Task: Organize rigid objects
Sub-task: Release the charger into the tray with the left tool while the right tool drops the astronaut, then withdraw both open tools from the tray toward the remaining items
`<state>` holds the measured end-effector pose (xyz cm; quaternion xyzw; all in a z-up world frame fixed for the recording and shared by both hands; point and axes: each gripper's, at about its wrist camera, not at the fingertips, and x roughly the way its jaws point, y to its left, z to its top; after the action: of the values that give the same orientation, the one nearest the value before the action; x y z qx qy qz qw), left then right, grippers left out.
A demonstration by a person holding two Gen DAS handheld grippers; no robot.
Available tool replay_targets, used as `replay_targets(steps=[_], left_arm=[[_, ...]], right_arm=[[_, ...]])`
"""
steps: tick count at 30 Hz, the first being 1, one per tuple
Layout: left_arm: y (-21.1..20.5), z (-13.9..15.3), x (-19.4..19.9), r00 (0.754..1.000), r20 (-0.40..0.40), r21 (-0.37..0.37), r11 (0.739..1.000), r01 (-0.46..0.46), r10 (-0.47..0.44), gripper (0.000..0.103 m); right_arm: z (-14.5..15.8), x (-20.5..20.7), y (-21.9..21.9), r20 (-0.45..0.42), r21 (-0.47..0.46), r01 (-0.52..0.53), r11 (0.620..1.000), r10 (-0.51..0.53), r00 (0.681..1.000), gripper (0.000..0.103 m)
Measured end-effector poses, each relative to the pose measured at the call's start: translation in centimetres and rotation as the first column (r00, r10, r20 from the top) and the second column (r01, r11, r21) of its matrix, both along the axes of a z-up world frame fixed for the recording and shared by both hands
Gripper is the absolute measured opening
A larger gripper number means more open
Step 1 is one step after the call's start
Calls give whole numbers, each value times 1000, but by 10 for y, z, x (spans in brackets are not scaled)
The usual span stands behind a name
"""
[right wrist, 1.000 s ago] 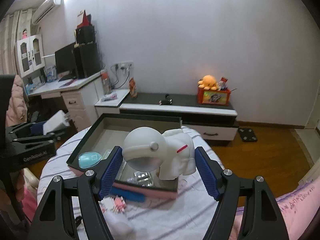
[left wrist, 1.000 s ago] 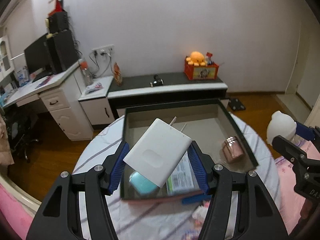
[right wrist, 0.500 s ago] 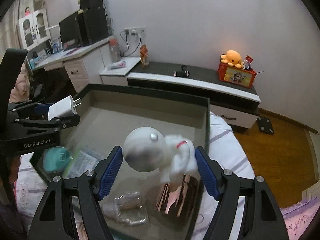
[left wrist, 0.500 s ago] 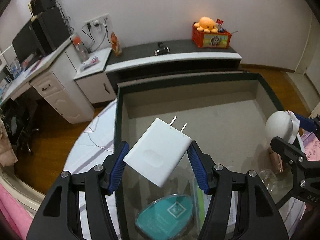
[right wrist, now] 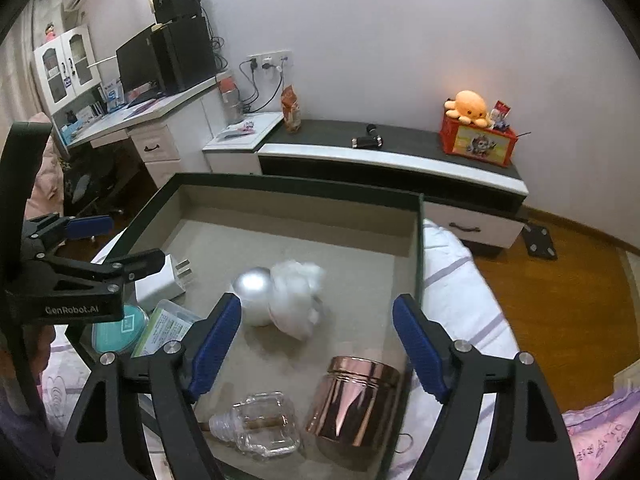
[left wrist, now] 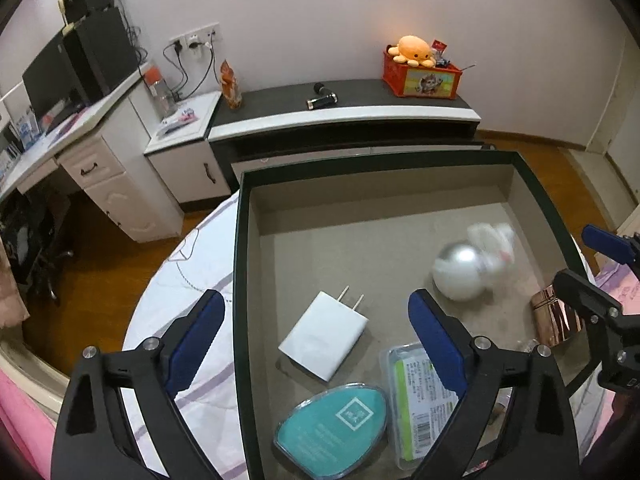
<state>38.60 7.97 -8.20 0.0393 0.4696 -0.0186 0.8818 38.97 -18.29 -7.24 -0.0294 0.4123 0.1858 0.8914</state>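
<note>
Your tray point(left wrist: 240, 280) holds six things. Nearest: one teal case point(left wrist: 332, 424), one green packet point(left wrist: 420, 392), one glass bottle point(right wrist: 260, 424) (right view only), one copper jar point(right wrist: 352, 396). Farther: one white charger point(left wrist: 324, 336), one blurred astronaut figure point(right wrist: 280, 292). Your left gripper point(left wrist: 316, 344) and right gripper point(right wrist: 316, 344) are both opening, gripping nothing. The far half lies bare.

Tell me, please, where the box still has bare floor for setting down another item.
The box's far half is bare, between the back wall and the white charger and astronaut figure. The near edge is crowded: teal case, green packet, glass bottle, copper jar.
</note>
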Motion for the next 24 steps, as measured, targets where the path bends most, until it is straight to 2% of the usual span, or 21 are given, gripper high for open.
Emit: replay_targets(steps=[12, 18, 24], left_arm=[[-5, 28, -31, 999, 47, 11, 1000, 12, -12, 95], [-4, 57, -75, 993, 120, -21, 1000, 11, -8, 95], [3, 81, -126, 980, 196, -22, 1000, -17, 21, 97]], right_arm=[[31, -29, -20, 39, 21, 61, 998, -62, 997, 80], [59, -68, -30, 92, 23, 74, 997, -76, 993, 80], [86, -112, -41, 141, 74, 93, 993, -103, 985, 81]])
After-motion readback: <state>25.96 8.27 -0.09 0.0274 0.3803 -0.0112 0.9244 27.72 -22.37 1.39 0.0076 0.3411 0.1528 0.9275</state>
